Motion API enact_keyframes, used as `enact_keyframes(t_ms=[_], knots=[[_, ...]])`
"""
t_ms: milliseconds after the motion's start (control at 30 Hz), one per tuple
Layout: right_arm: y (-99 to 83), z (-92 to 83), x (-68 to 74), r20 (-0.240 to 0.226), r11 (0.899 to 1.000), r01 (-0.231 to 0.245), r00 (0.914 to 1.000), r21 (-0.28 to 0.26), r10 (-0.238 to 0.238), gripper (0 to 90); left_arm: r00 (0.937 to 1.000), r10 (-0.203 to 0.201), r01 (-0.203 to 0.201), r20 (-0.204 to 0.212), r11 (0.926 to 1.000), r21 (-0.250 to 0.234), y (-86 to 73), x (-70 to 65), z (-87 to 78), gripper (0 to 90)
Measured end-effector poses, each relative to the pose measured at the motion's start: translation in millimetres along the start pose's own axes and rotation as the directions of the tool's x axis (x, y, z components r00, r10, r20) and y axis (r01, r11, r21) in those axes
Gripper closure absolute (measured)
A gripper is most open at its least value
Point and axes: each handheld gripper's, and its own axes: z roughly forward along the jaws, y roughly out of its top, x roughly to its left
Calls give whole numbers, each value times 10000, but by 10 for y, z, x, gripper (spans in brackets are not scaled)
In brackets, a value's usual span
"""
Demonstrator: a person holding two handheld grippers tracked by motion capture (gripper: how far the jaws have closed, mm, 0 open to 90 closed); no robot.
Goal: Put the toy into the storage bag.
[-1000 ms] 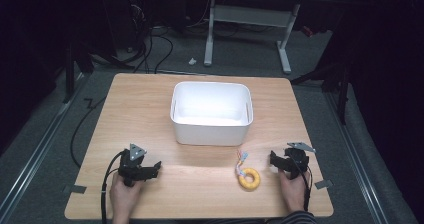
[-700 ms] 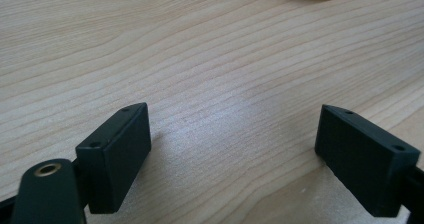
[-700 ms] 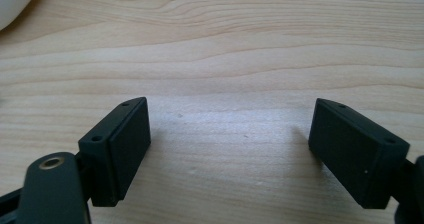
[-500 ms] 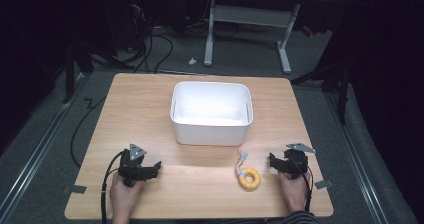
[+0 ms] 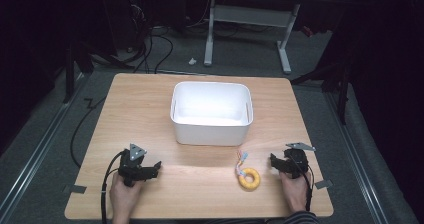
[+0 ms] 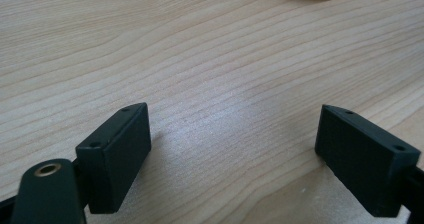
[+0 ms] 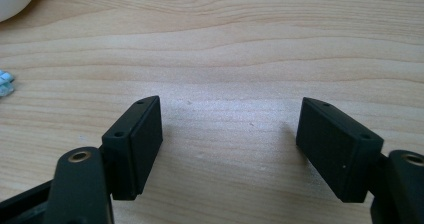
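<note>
High view shows a light wooden table [image 5: 150, 109] with a white bin [image 5: 211, 113] standing upright near its middle, and a yellow ring [image 5: 248, 178] with a small coloured tag lying on the wood in front of the bin's right corner, apart from it. Left gripper [image 5: 150, 170] rests near the front left edge in the person's hand; its jaws are spread wide over bare wood. Right gripper [image 5: 274, 161] sits just right of the ring, not touching it, jaws likewise wide apart and empty.
</note>
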Motion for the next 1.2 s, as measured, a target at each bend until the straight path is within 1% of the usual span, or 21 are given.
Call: enact_keyframes(t_ms=[67,133,233,267,300,367,433,467,533,600,667,700,733,833,933,1033,1067,1100,1167,1200], knots=[[-1,-31,-1,-89,10000,59,9999,-25,-59,278,10000,0,0,-1,10000,0,0,0,0,149],[-3,-44,1,-133,10000,17,9999,-10,-17,278,10000,2,-2,0,10000,-1,0,0,0,150],[-8,-92,-11,-317,10000,6,9995,-32,-7,268,10000,1,-1,-1,10000,-1,0,0,0,150],[-10,-110,-18,-514,9999,105,9986,-34,-106,257,10000,1,-1,0,10000,0,0,0,0,150],[-15,-132,-20,-662,9999,91,9978,-51,-94,250,10000,0,0,1,10000,-2,0,0,0,150],[-21,-167,-27,-832,9997,176,9964,-154,-188,242,10000,2,-2,0,10000,-1,0,0,0,150],[-27,-214,-33,-1106,9996,195,9936,-210,-217,237,10000,-1,1,0,10000,-2,0,0,0,150],[-27,-232,-33,-1135,9995,239,9932,-215,-262,237,10000,2,-2,0,10000,0,0,0,0,150],[-30,-308,-21,-1249,9987,396,9912,-328,-434,246,10000,-2,2,0,10000,-1,0,0,0,149],[-31,-322,-19,-1284,9981,471,9904,-404,-519,253,10000,1,-1,0,10000,0,0,0,0,150],[-31,-367,-5,-1440,9975,563,9876,-422,-618,281,10000,1,-1,1,10000,-1,0,0,0,150],[-31,-383,-1,-1552,9968,673,9851,-442,-734,298,10000,-1,1,1,10000,0,0,0,0,150],[-31,-399,7,-1671,9970,655,9833,-408,-715,313,10000,0,0,1,10000,1,0,0,0,150],[-37,-440,12,-2239,9982,522,9729,-287,-573,361,10000,0,0,1,10000,-1,0,0,0,150],[-47,-472,32,-2490,9981,556,9666,-266,-605,385,10000,1,-1,-1,10000,-1,0,0,0,150],[-52,-496,67,-2758,9967,797,9579,-123,-800,419,10000,3,-3,-3,10000,-1,0,0,0,150],[-53,-512,88,-2956,9958,914,9511,-64,-892,436,10000,3,-3,-2,10000,-1,0,0,0,150],[-53,-512,88,-2956,9958,914,9511,-64,-892,436,10000,2,-2,-2,10000,-1,0,0,0,150],[-56,-530,111,-3122,9945,1044,9447,-44,-1006,443,10000,4,-4,-2,10000,0,0,0,0,150],[-55,-550,136,-3255,9925,1221,9385,4,-1153,452,10000,4,-4,-3,10000,0,0,0,0,150]])
